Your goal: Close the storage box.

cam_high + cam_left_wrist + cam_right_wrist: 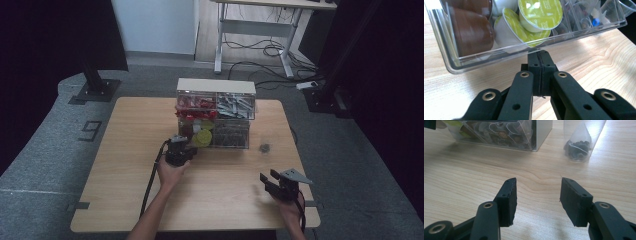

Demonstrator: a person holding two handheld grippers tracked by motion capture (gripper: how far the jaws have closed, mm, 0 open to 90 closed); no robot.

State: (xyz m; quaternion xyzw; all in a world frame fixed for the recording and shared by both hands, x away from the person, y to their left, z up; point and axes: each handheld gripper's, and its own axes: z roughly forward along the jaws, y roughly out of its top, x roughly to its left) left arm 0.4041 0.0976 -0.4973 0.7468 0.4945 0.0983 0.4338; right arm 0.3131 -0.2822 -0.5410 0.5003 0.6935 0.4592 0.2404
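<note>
clear drawer (499,51) | pulled out, level | green + brown capsules (540,13)

Grey carpet (45,150), white desk (260,30) — dim

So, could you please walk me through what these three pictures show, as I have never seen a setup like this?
A person sits at a wooden table and holds a hand-held gripper in each hand. No robot arm is involved.

The high view looks down from above the person. The other two pictures come from small cameras riding on the grippers, looking along their black fingers.

On the table stands a clear plastic organizer with compartments. Its lower drawer holds green-lidded coffee capsules and brown ones. A clear pyramid sachet with dark contents lies on the wood, to the right of the organizer.

The left gripper is shut at the drawer's front edge; whether it pinches the lip is hard to tell. The right gripper rests open over bare wood, holding nothing.
</note>
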